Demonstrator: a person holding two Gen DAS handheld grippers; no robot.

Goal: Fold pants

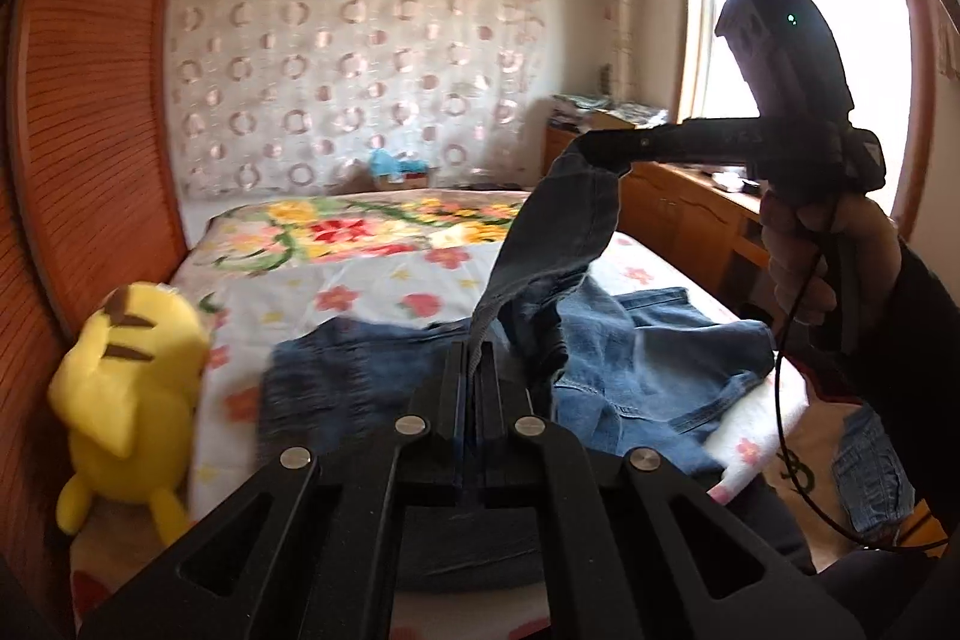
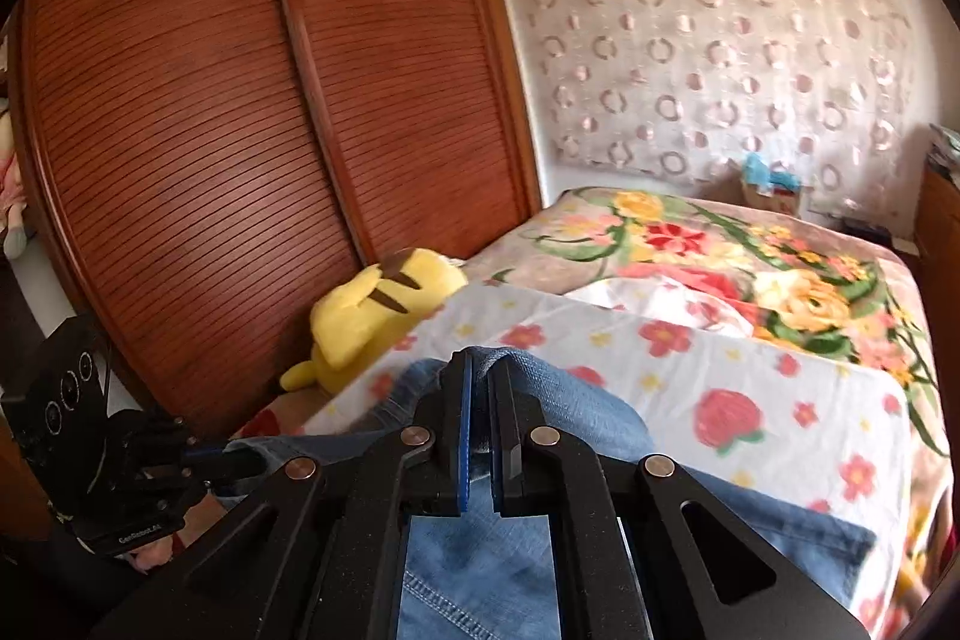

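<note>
Pants (image 1: 636, 358) lifted off the bed (image 1: 360, 292)

We've got both grippers, left (image 1: 477, 358) and right (image 2: 480, 370), pinching denim, probably the hem.

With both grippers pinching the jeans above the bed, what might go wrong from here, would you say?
1. The left gripper and right gripper each pinch only a thin edge of the jeans, so the heavy denim could slip out.
2. Most of the jeans lie bunched on the bed, so the fold may set unevenly.
3. The plush toy sits close by; swinging fabric could knock it.
</note>
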